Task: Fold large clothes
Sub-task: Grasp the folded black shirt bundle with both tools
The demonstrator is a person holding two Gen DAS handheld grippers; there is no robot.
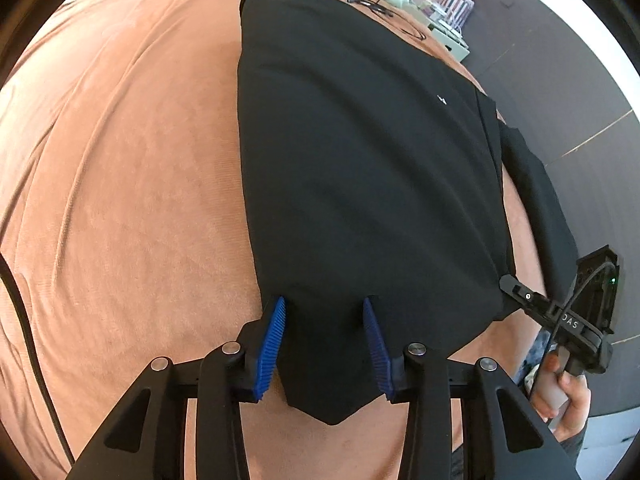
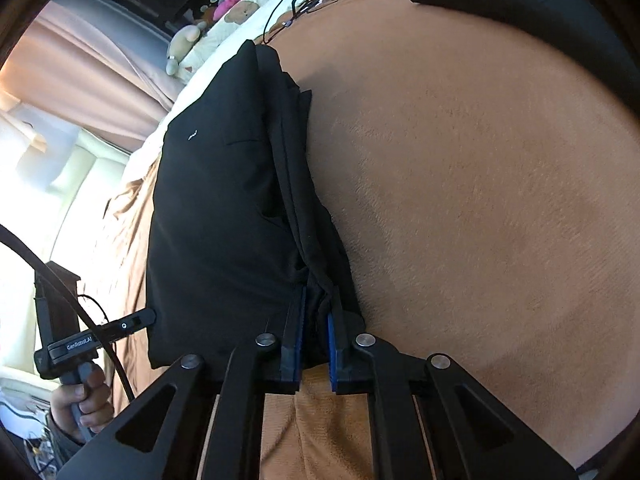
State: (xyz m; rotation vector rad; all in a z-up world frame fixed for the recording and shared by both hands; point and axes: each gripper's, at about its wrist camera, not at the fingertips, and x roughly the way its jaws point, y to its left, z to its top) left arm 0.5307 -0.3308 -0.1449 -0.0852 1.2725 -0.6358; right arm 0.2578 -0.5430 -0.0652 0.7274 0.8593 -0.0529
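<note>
Lying across a bed covered in an orange-brown blanket (image 1: pixel 120 184), a black garment (image 1: pixel 360 168) is spread flat and already folded lengthwise, with a tiny white mark (image 1: pixel 441 100) on its upper layer. Its near edge reaches both grippers.

In the left wrist view, the left gripper (image 1: pixel 325 346) stands partly open, its blue pads (image 1: pixel 272 344) on either side of a point of the garment's hem. Cloth lies between the jaws, but a gap shows beside each pad and neither visibly presses on it.

In the right wrist view, the right gripper (image 2: pixel 317 344) is nearly closed, its pads pinching a bunched fold at the garment's near right corner, where several layers of cloth gather into the narrow slot between the fingers. Blanket shows below the pinched cloth.

Each gripper appears in the other's view, held by a hand: the right hand (image 1: pixel 568 400) at the garment's far corner, the left hand (image 2: pixel 80 404) by the garment's left edge.

Thin black cords (image 2: pixel 296 4) lie on the blanket past the garment's far end. A second dark cloth (image 2: pixel 540 4) lies at the blanket's far right.
</note>
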